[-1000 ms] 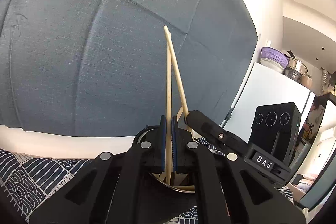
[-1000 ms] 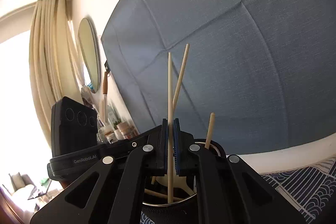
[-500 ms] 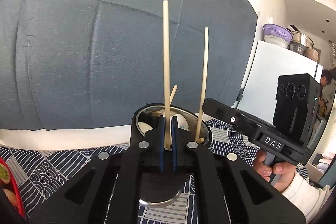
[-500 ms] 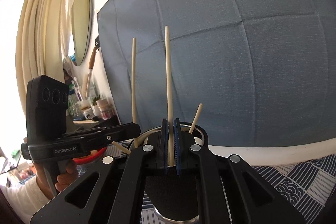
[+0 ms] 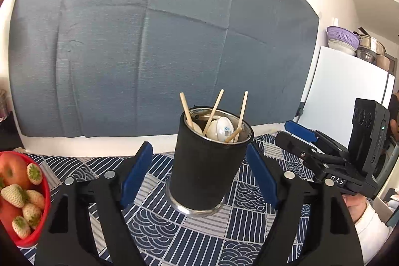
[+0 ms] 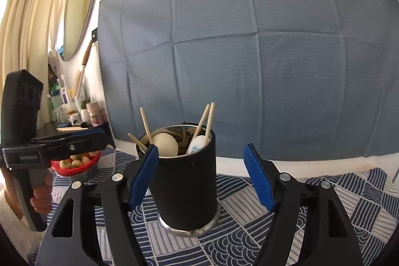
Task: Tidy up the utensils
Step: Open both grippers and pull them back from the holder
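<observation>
A black utensil cup [image 5: 207,166] with a steel rim stands upright on the patterned tablecloth [image 5: 159,221]; it also shows in the right wrist view [image 6: 185,181]. Several wooden chopsticks [image 5: 213,111] and white spoons [image 5: 220,128] stand in it. My left gripper [image 5: 198,176] is open and empty, its blue pads either side of the cup, a little in front of it. My right gripper [image 6: 202,176] is open and empty too, its pads flanking the cup. The right gripper shows at the right of the left wrist view [image 5: 299,138], the left gripper at the left of the right wrist view [image 6: 82,138].
A red bowl [image 5: 37,216] of strawberries and an apple sits at the left of the cloth, also in the right wrist view [image 6: 74,166]. A blue-grey cloth [image 5: 159,41] hangs on the wall behind. A white fridge [image 5: 349,91] stands at the far right.
Both grippers were shut on a chopstick each, held upright over the cup. Both have opened and drawn back; the chopsticks now stand in the cup.
</observation>
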The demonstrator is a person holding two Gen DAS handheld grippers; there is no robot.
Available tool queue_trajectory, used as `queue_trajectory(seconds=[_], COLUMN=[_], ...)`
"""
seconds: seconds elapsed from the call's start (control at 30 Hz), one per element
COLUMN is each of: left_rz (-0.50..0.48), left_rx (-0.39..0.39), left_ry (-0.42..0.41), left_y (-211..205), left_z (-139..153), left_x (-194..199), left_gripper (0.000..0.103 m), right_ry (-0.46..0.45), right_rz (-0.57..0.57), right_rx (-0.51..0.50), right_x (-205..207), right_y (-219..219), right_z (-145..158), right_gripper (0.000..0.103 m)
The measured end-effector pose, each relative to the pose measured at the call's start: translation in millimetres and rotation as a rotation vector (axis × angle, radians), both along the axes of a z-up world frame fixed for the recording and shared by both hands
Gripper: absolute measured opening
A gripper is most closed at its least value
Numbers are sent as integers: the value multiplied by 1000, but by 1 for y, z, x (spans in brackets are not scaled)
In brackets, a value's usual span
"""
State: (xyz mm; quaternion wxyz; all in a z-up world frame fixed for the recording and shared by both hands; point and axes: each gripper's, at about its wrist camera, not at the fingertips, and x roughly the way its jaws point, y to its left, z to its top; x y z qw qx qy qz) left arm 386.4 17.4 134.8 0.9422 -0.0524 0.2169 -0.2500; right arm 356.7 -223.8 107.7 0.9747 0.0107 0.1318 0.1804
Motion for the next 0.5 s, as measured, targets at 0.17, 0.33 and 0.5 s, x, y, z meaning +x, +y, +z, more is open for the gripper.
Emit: queue_trajectory(seconds=[0.17,0.33,0.5], left_rz=[45,91,132], left_rx=[-2,54,69], left_ry=[62,83,96], left_y=[10,13,14], left_z=[-10,-23,-35], left_x=[-25,-52,-82], left_gripper=[97,97,97], right_ry=[22,58,103], right_rz=[-67,-81,-71], right_rx=[-61,-102,-85], right_x=[-24,-49,-69], right_y=[1,4,4], right_z=[-12,-23,-33], right_gripper=[87,92,94])
